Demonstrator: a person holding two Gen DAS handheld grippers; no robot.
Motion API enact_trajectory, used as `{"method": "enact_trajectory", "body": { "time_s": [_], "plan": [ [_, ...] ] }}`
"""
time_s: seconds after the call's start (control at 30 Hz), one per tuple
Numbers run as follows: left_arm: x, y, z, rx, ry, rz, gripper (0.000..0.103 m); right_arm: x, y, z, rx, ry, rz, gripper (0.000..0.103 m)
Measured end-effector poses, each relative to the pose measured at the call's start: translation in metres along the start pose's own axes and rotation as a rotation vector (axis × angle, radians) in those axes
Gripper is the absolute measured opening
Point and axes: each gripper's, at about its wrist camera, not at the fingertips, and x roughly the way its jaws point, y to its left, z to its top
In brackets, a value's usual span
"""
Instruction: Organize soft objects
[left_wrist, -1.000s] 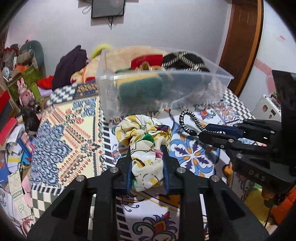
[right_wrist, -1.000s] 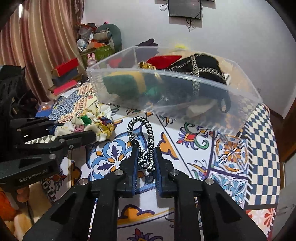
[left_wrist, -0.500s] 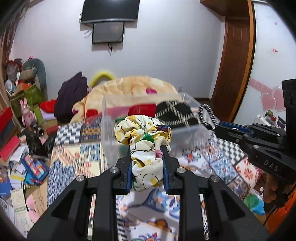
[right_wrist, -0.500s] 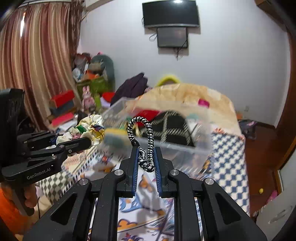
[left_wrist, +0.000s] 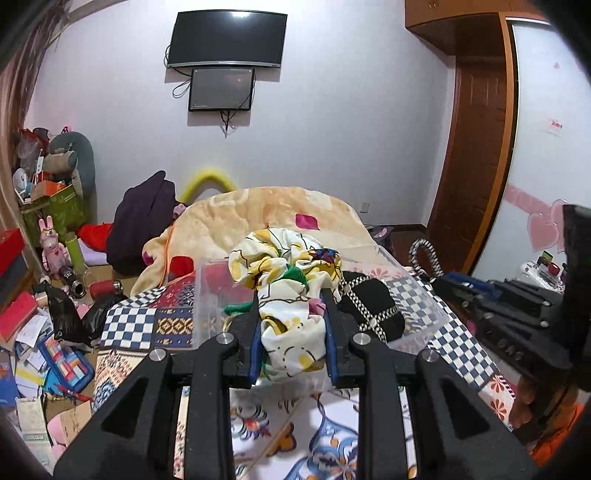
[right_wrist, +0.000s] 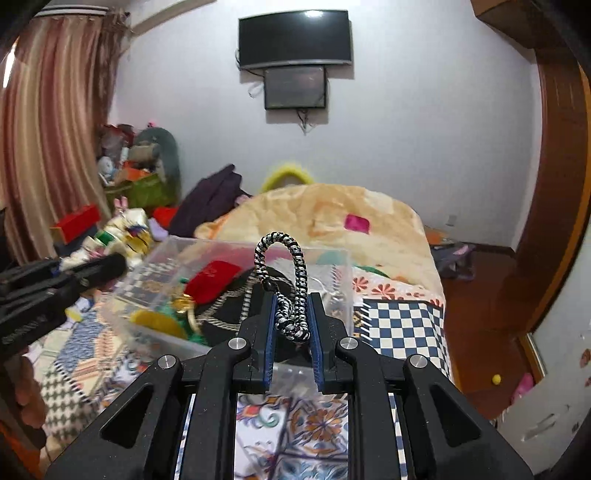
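Left hand-held gripper (left_wrist: 291, 328) clamps floral scrunchie (left_wrist: 288, 295), right hand-held gripper (right_wrist: 291, 321) clamps black-white braided cord loop (right_wrist: 286, 284); both held above near edge of clear plastic bin (right_wrist: 155, 317) on patterned table (left_wrist: 295, 424).

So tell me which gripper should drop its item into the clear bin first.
Probably the right gripper: its braided cord loop sits centred before the clear bin; the left gripper, holding the floral scrunchie, hangs nearer a corner.
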Motion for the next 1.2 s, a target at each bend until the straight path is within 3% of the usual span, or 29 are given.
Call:
{"method": "enact_trajectory", "body": {
  "time_s": [0.3, 0.37, 0.57, 0.73, 0.93, 1.07, 1.2],
  "plan": [
    [0.052, -0.012, -0.009, 0.038, 0.089, -0.002, 0.027, 0.037, -0.009, -0.005, 0.046, 0.089, 0.000, 0.018],
    [0.062, -0.013, -0.013, 0.045, 0.117, 0.000, 0.034, 0.038, -0.007, -0.007, 0.035, 0.100, 0.001, 0.022],
    [0.072, -0.010, -0.021, 0.023, 0.172, -0.018, 0.058, 0.031, -0.005, -0.011, 0.025, 0.106, 0.009, 0.049],
    [0.053, -0.009, -0.018, 0.010, 0.139, -0.026, 0.064, 0.020, -0.007, -0.006, 0.031, 0.089, 0.020, 0.056],
    [0.012, -0.010, -0.003, 0.011, 0.054, -0.036, 0.066, -0.008, -0.006, 0.005, 0.030, 0.030, 0.035, 0.058],
    [-0.023, -0.013, 0.011, 0.011, -0.027, -0.041, 0.068, -0.035, -0.006, 0.016, 0.025, -0.037, 0.045, 0.058],
    [-0.060, -0.014, 0.027, 0.004, -0.115, -0.046, 0.073, -0.071, -0.002, 0.027, 0.016, -0.129, 0.048, 0.069]
  ]
}}
